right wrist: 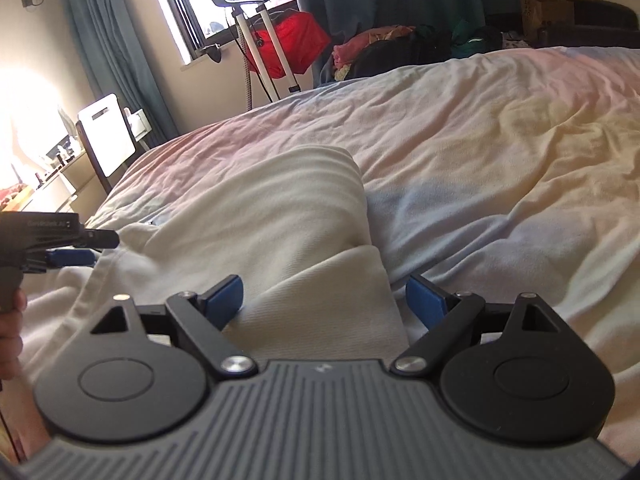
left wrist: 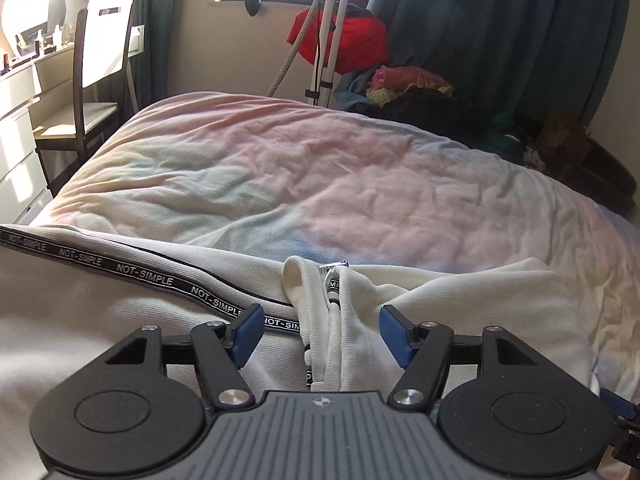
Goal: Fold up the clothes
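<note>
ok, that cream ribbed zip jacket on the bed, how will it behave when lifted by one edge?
Cream ribbed zip jacket: probably floppy, since it lies creased and bunched. Likely drapes and unfolds from one pinch. The zipper may stiffen the collar slightly.

text: "NOT-SIMPLE" repeated | on: black tape (left wrist: pixel 132 274) along cream jacket (left wrist: pixel 100 320)

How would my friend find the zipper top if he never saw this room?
Start at the big bed with the pale pink and blue cover. At its near edge lies a cream jacket. It is the only garment with a black stripe saying NOT-SIMPLE, and its zipper runs up the collar.
</note>
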`<state>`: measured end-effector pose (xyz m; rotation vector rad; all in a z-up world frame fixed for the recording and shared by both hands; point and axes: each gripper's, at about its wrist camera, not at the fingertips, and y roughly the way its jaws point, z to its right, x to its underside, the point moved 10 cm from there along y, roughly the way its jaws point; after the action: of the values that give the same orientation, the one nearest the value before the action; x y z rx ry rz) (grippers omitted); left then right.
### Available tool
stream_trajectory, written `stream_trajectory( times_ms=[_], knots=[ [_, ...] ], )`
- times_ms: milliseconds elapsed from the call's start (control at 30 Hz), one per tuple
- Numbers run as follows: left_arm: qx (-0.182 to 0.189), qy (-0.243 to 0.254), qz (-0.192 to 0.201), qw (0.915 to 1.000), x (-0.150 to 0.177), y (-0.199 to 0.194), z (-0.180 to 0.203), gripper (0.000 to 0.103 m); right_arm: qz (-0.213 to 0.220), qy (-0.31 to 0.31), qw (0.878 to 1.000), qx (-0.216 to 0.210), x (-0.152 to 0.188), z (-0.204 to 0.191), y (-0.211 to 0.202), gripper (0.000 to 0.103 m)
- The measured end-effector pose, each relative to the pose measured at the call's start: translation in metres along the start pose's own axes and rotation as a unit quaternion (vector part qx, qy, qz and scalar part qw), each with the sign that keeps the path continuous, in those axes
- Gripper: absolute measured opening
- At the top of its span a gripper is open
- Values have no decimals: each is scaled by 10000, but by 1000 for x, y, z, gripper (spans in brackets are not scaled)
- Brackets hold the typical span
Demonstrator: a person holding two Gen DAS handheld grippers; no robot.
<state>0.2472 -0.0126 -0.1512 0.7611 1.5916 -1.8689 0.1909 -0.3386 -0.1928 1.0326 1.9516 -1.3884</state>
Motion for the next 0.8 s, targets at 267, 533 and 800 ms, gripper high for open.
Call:
stream_trajectory(
  times_ms=[267,533,800],
  knots=[
    [-59,552,733,9958,20,-107,10,103,345,-464,9983,-124,1,-23,-50,90],
    [129,901,1306,9872,43,-186,13,103,768,-888,9931,39,-4,-52,-110,90],
    [58,729,1375,9878,74,-190,-14,103,961,-921,9910,128,10,-57,-127,90]
  ],
)
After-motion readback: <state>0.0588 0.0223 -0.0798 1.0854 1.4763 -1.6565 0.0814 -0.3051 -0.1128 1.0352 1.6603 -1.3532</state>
